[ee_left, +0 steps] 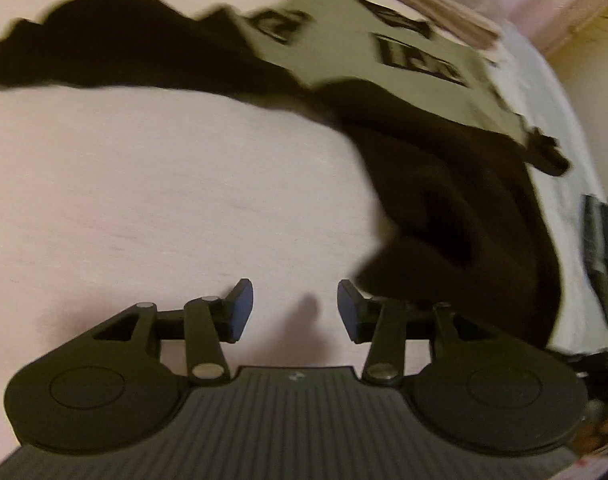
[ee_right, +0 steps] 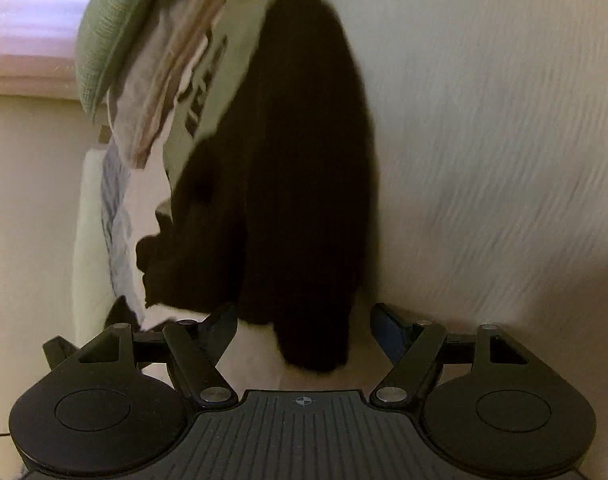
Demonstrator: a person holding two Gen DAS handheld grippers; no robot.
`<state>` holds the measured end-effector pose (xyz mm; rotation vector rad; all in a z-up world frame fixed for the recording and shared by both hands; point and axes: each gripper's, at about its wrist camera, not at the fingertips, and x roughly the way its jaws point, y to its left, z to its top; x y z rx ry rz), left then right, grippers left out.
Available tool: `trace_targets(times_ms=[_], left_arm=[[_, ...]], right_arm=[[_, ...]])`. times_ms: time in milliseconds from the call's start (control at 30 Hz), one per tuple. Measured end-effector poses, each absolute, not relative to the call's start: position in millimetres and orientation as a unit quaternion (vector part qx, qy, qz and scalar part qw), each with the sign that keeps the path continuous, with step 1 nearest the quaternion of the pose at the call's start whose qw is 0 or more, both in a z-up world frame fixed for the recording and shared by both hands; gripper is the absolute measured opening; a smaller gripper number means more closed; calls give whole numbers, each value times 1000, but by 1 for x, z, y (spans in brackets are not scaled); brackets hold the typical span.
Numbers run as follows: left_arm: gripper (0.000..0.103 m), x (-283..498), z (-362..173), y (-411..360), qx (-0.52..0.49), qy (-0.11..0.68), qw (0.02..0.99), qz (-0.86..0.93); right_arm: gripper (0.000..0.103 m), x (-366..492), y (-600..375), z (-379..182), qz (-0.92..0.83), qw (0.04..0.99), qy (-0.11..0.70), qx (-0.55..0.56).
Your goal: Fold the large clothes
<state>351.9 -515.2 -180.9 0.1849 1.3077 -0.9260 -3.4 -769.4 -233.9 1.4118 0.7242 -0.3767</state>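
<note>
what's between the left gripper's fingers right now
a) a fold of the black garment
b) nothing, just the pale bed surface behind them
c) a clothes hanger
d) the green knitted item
b: in the left wrist view the left gripper has its blue pads apart with only the pale sheet showing in the gap; the black garment lies just past its right finger, not between the pads.

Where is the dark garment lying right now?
The dark garment lies spread on the pale bed surface, partly overlapping an olive printed shirt. In the right wrist view its near edge sits between the open right gripper fingers.
</note>
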Motion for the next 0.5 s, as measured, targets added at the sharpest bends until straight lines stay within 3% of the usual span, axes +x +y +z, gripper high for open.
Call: trace_targets(times_ms=[67, 133, 200, 233, 267, 300, 333, 367, 500], left_arm=[[46, 348, -191, -529, 68, 583, 689, -424], [49, 341, -203, -549, 78, 574, 681, -448], [49, 334, -207, -560, 90, 562, 674, -472], [49, 331, -212, -569, 93, 562, 666, -482], [47, 327, -216, -574, 95, 562, 661, -488], [39, 325, -218, -577, 90, 561, 656, -497], [27, 322, -217, -577, 77, 564, 642, -513], [1, 321, -215, -577, 57, 570, 626, -529], [3, 303, -190, -550, -8, 564, 606, -561]], right_arm=[[69, -3, -768, -242, -183, 687, 294, 639], [52, -6, -768, -246, -188, 683, 278, 649], [25, -8, -773, -249, -188, 680, 271, 655], [21, -11, -777, -248, -191, 678, 270, 657], [9, -14, -781, -247, -195, 678, 267, 657], [4, -17, -784, -245, -200, 679, 264, 655], [4, -18, -787, -243, -202, 681, 261, 653], [3, -17, -786, -235, -200, 684, 260, 652], [3, -35, -783, -198, -184, 695, 253, 648]])
